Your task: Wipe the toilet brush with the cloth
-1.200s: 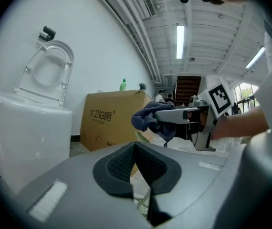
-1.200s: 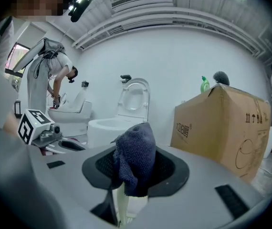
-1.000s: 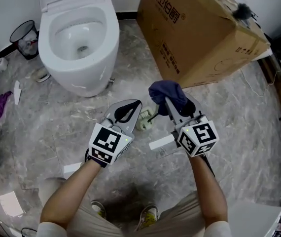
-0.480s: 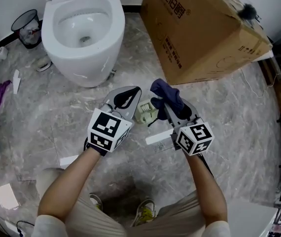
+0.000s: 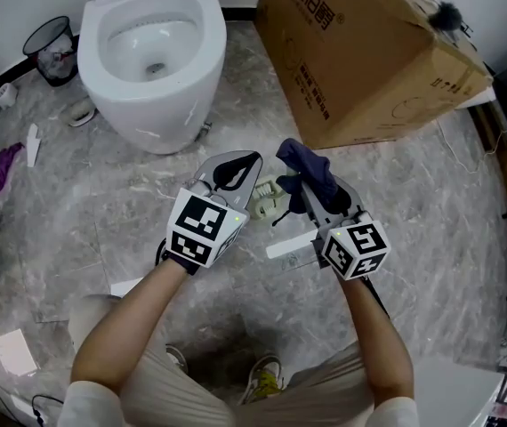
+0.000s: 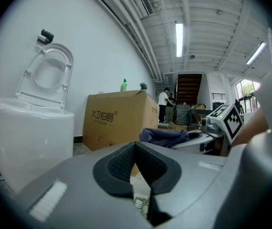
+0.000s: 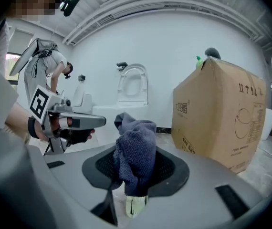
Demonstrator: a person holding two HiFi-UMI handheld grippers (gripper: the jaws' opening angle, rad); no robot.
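The toilet brush (image 5: 267,201) has a pale head and a short black handle stub and sits low between my two grippers; whether it rests on the floor I cannot tell. My left gripper (image 5: 246,160) is just left of it, jaws closed tip to tip with nothing seen between the pads. In the left gripper view (image 6: 135,145) the brush bristles (image 6: 140,203) show through the gap beneath the pads. My right gripper (image 5: 305,178) is shut on a dark blue cloth (image 5: 307,169). In the right gripper view the cloth (image 7: 137,142) drapes over the jaws (image 7: 135,157), with the brush (image 7: 136,205) below.
A white toilet (image 5: 151,69) with its seat up stands ahead on the left. A large cardboard box (image 5: 369,52) sits ahead on the right. A black bin (image 5: 49,52) and small litter lie at the far left on the marble floor (image 5: 431,203).
The head view has shifted a little. Both grippers stay low beside the brush with their jaws as before, and the cloth remains in the right one.
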